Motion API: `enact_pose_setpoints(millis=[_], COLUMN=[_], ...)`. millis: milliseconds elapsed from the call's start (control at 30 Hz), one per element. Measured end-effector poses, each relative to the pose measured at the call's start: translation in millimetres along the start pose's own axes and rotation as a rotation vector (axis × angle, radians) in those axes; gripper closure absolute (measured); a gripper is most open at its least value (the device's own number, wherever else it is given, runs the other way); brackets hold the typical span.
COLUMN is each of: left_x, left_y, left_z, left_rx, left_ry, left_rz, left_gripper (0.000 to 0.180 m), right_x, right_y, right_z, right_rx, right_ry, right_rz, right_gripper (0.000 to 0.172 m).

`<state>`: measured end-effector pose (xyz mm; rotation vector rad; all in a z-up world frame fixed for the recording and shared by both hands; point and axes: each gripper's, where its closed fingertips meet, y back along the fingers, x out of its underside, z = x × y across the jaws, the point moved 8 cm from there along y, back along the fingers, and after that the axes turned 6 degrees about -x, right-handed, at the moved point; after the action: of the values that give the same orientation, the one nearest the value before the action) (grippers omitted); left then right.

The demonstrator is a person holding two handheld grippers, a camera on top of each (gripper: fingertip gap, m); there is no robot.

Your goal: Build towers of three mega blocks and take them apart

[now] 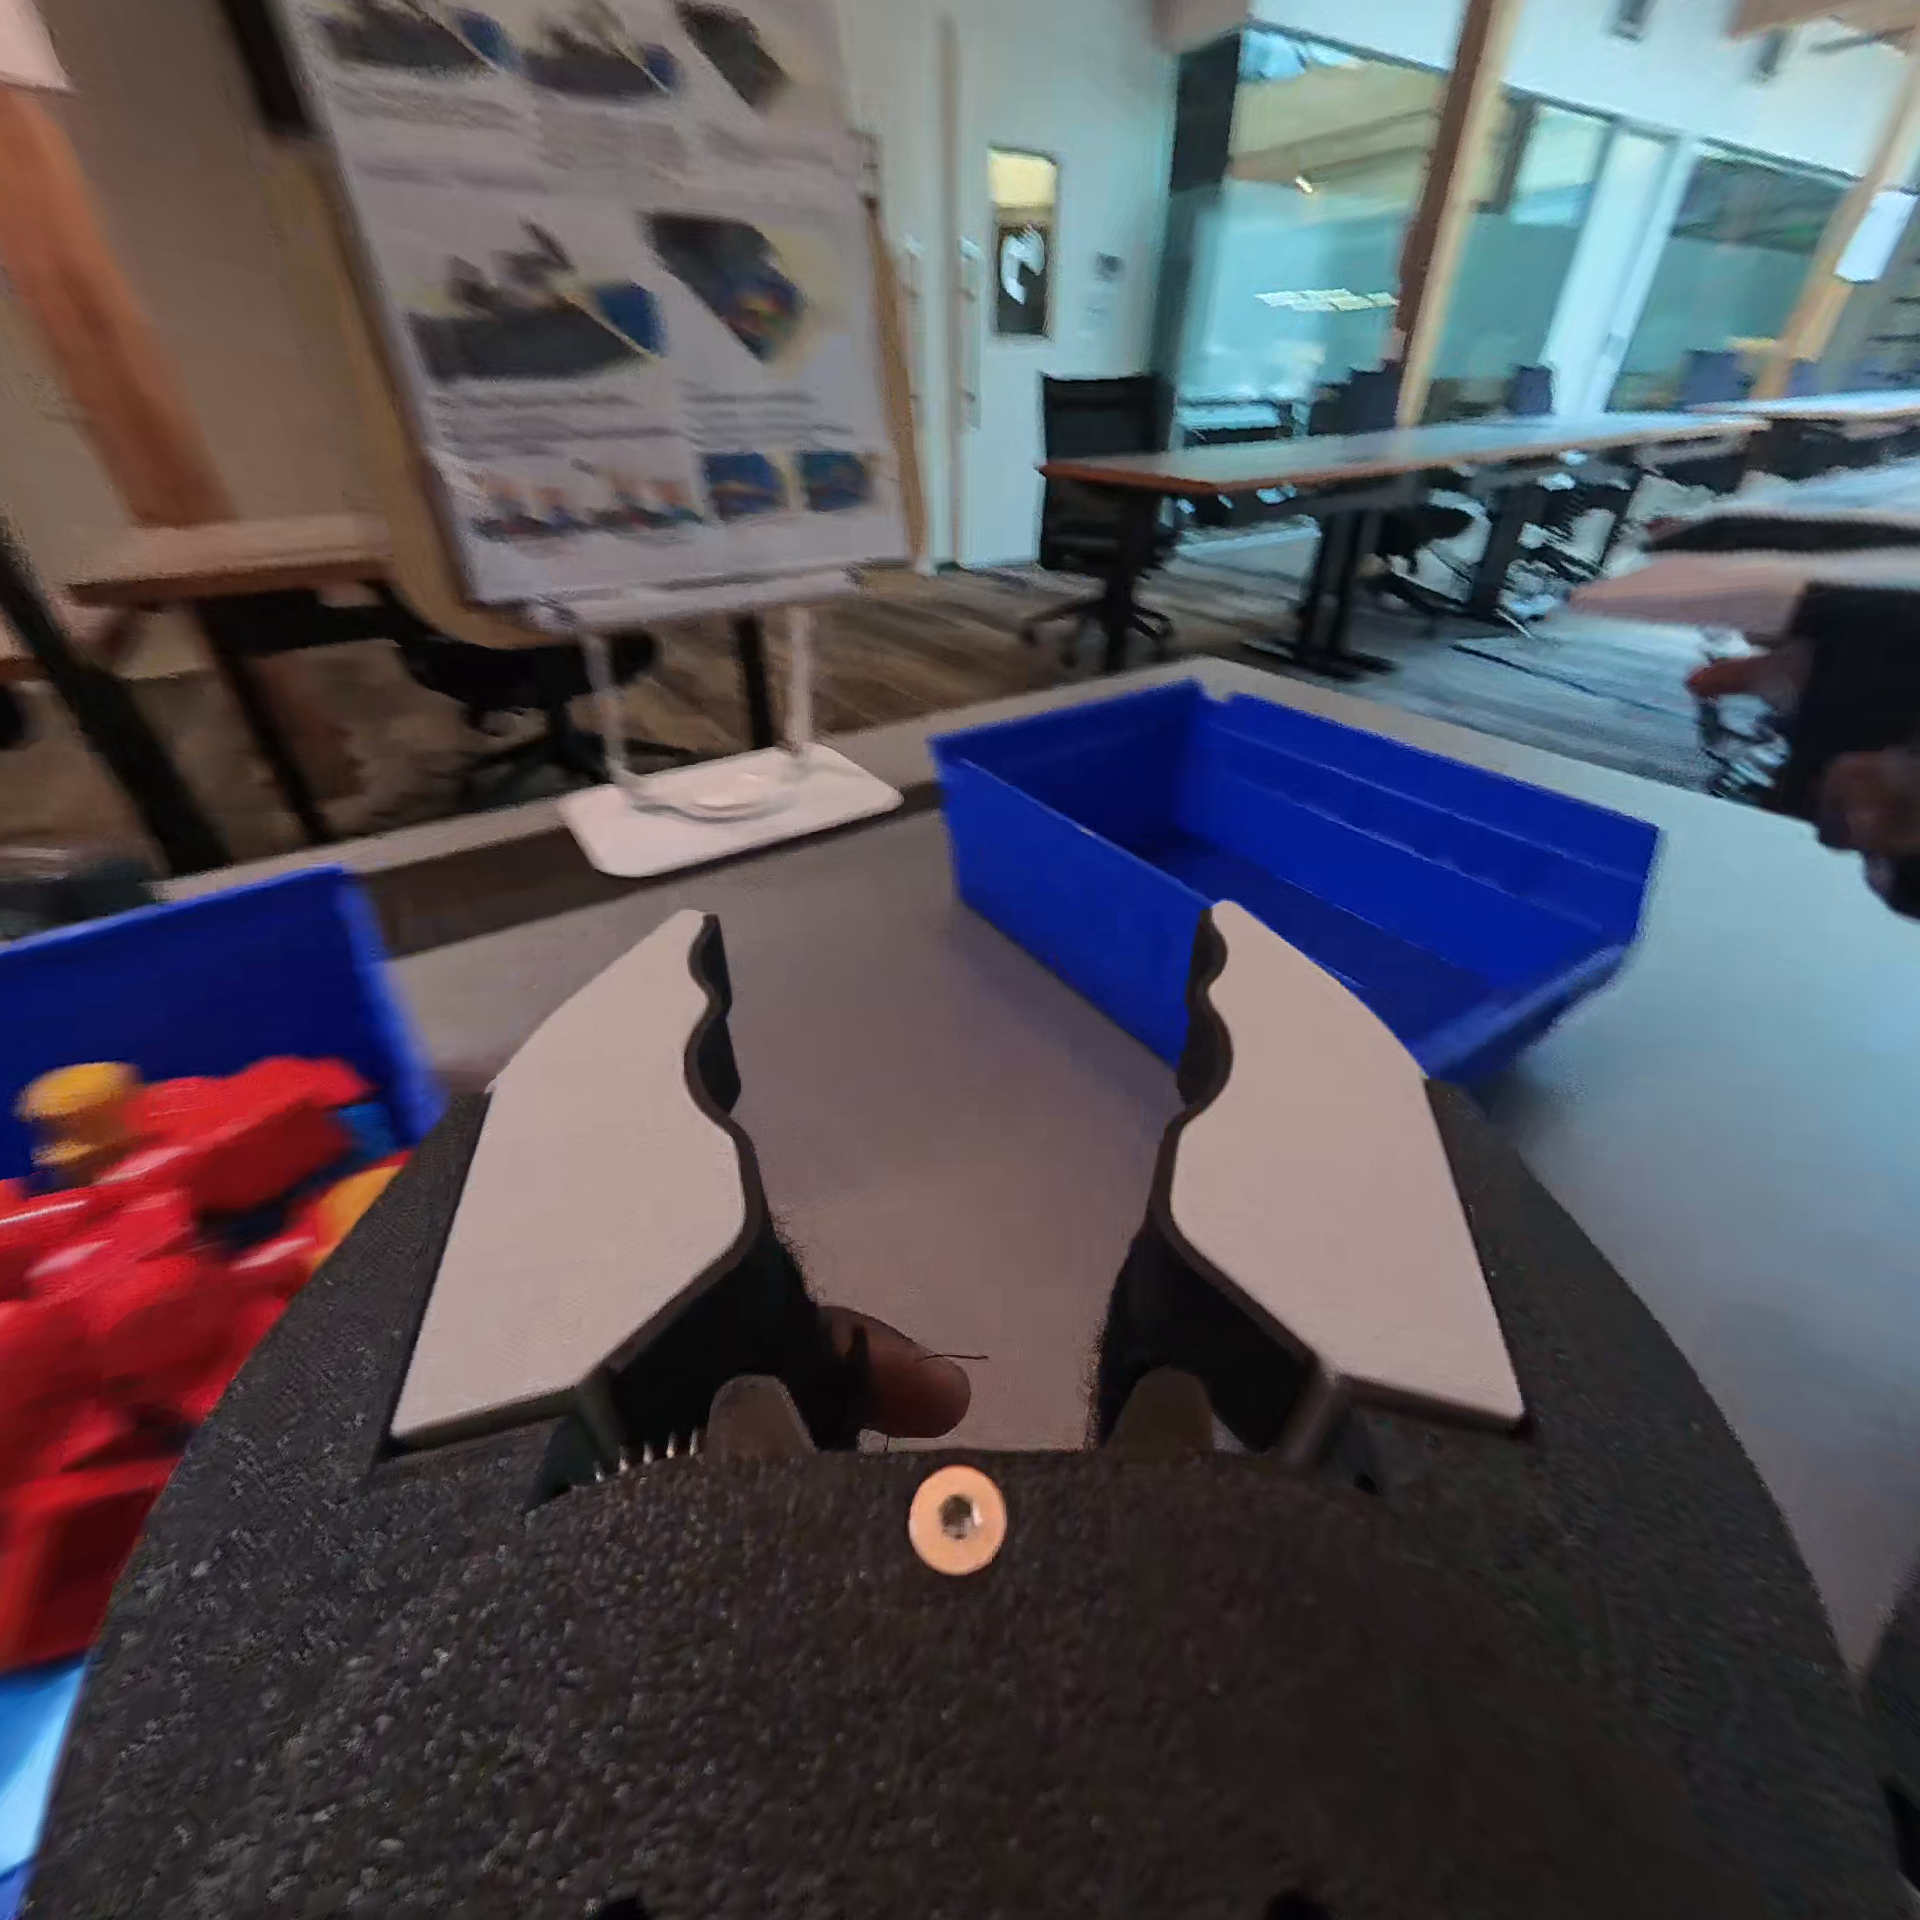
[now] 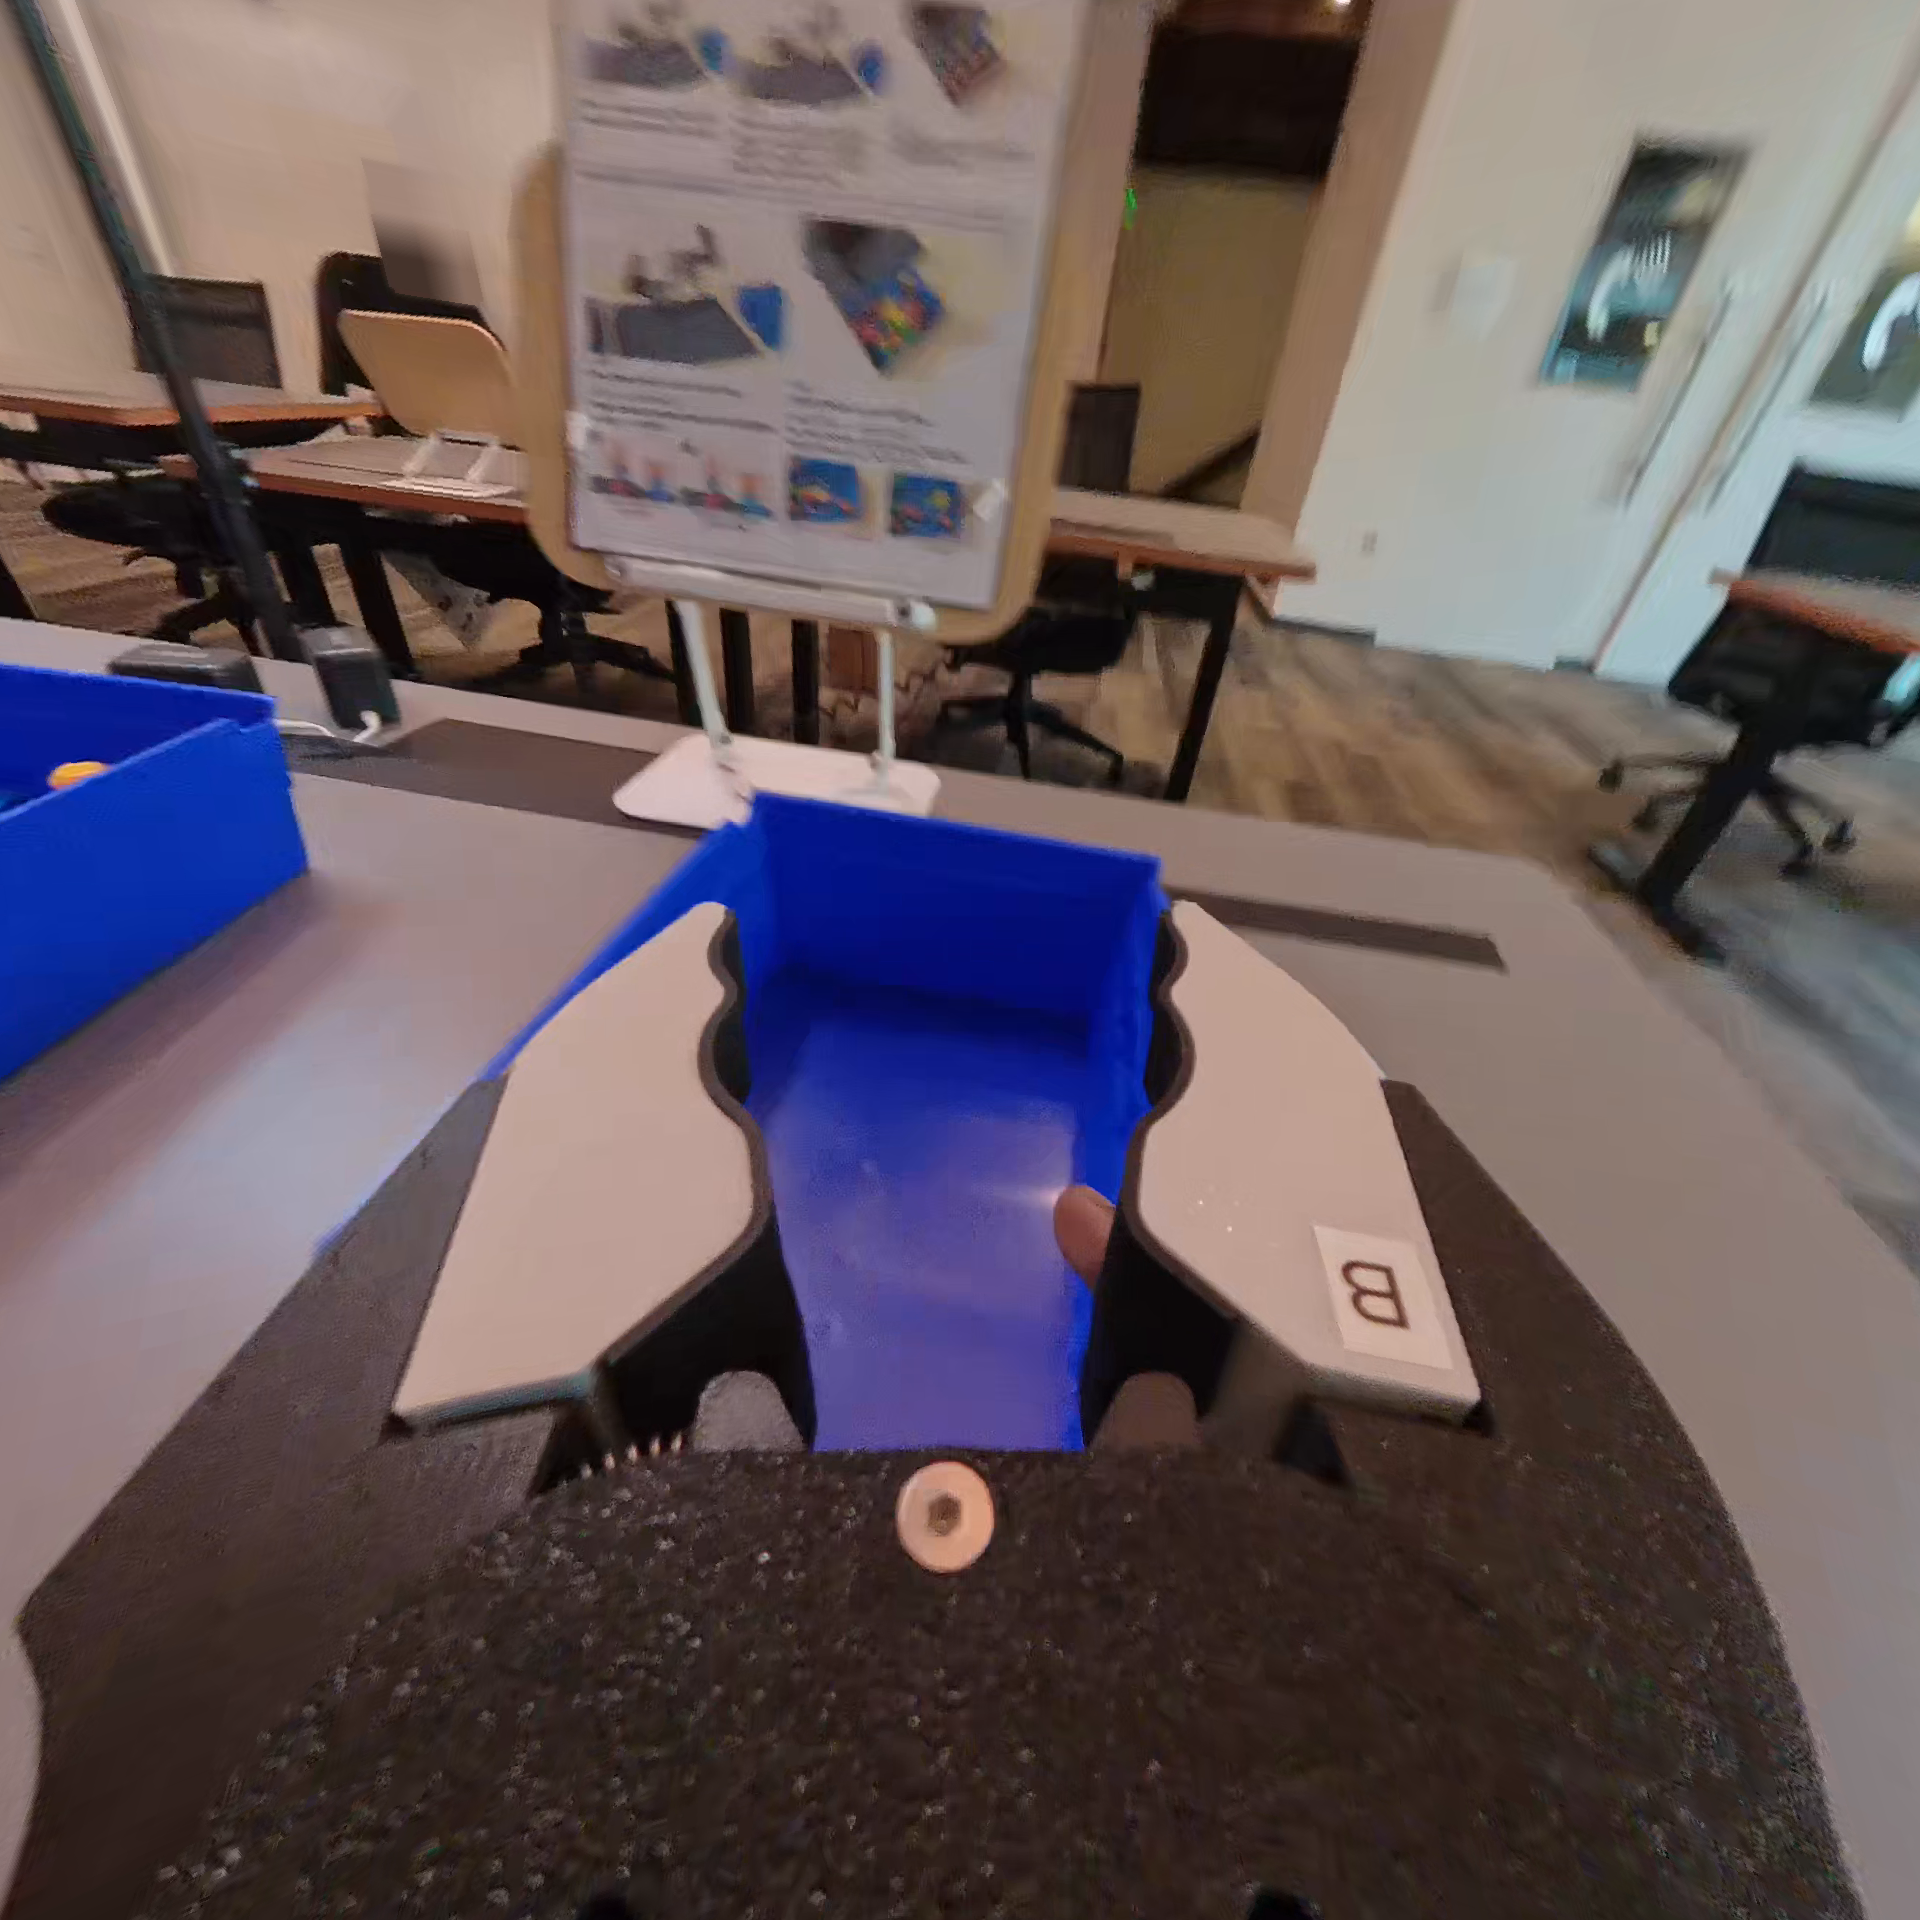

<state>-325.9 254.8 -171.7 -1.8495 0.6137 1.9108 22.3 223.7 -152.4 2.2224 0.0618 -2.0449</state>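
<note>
Two grippers, each of coarse black grainy plastic with two smooth matte grey curved fingers edged in wavy black pads. Left gripper [image 1: 956, 925] spread wide above bare grey table [image 1: 883, 1039], nothing between the pads. Right gripper [image 2: 945, 925] likewise spread wide, grasping nothing, poised over the glossy floor of an empty blue plastic bin [image 2: 935, 904]; a white sticker [image 2: 1377, 1294] with one black letter on its right finger. Two rectangular blue bins in all. Mega blocks [image 1: 156, 1226], mostly red with some yellow and orange, heaped in the second blue bin [image 1: 208, 977] at left; blurred, count unclear. One laminated instruction sheet [image 2: 800, 291] on a white stand, writing unreadable.
</note>
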Motion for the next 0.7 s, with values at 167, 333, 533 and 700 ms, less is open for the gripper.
enact_pose_setpoints(millis=[167,333,533,700], left_x=[40.1,75.9,87.1,85.6], left_y=[-54.6,-96.8,-128.1,-150.3], left_z=[-88.2,-132.1,-147.6,-169.5], left_rx=[0.157,0.193,0.185,0.212], left_ry=[-0.009,-0.07,-0.086,-0.126], left_rz=[0.106,0.274,0.327,0.332], left_gripper=[0.092,0.098,0.147,0.148], right_x=[47.7,88.4,107.1,111.1], right_y=[7.5,-5.3,-7.5,3.1], right_z=[-59.7,-66.7,-75.3,-101.8], right_rx=[-0.022,-0.114,-0.018,0.029], right_ry=[-0.133,-0.204,0.008,-0.049], right_rz=[0.241,0.471,0.631,0.606], right_gripper=[0.085,0.101,0.164,0.166])
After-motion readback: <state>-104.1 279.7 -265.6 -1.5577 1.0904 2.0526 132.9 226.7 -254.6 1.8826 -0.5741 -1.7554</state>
